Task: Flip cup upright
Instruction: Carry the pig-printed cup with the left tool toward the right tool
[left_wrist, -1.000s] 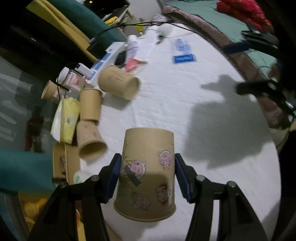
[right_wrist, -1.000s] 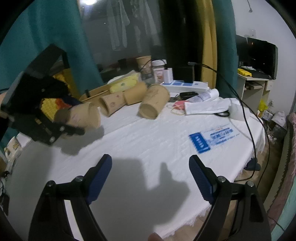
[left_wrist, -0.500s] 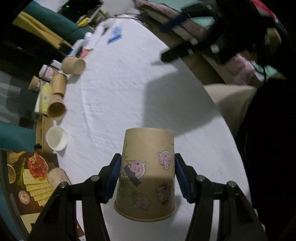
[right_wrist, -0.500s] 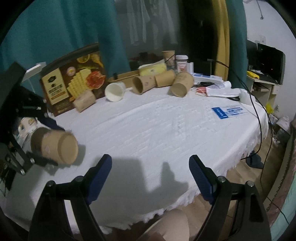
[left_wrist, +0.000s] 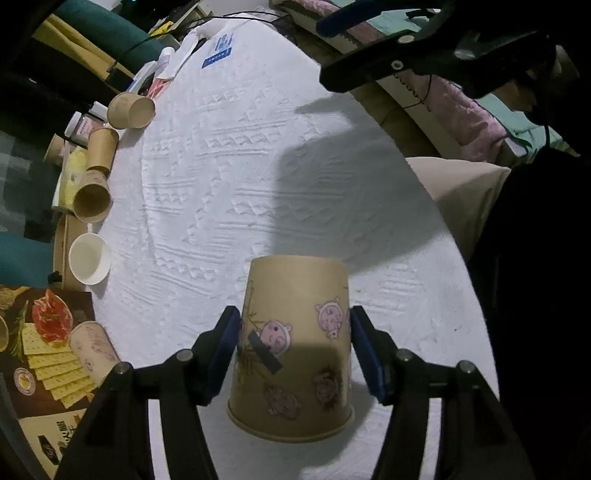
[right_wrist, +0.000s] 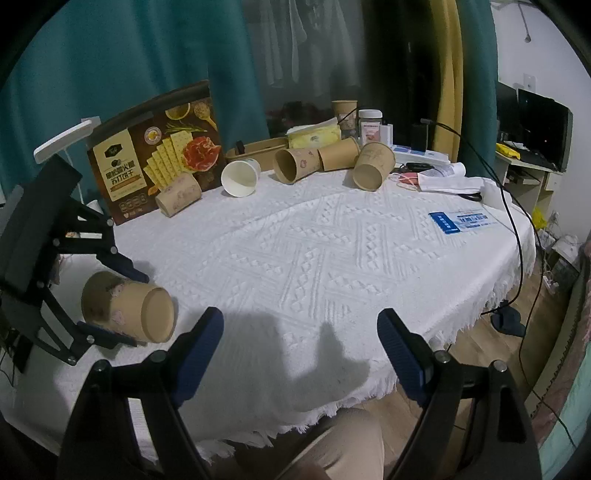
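A brown paper cup (left_wrist: 291, 354) with pink cartoon stickers sits between the blue pads of my left gripper (left_wrist: 291, 321), mouth toward the camera and base toward the white tablecloth (left_wrist: 229, 177). The jaws have just been opening, but both pads still look pressed against the cup's sides. In the right wrist view the same cup (right_wrist: 110, 302) hangs tilted in the left gripper (right_wrist: 131, 308), low over the table's left side. My right gripper (right_wrist: 299, 321) stands open and empty above the near table edge.
Several paper cups (right_wrist: 295, 166) lie on their sides along the far edge, with a white cup (right_wrist: 240, 177), a cracker box (right_wrist: 155, 158), a tissue pack, jars and cables. A blue card (right_wrist: 458, 221) lies at the right. A person's knee (right_wrist: 343, 443) is at the near edge.
Over the second, my left gripper carried the cup away from the row of cups toward the near left of the table. The right gripper drew back too. Both have been nearly still lately.
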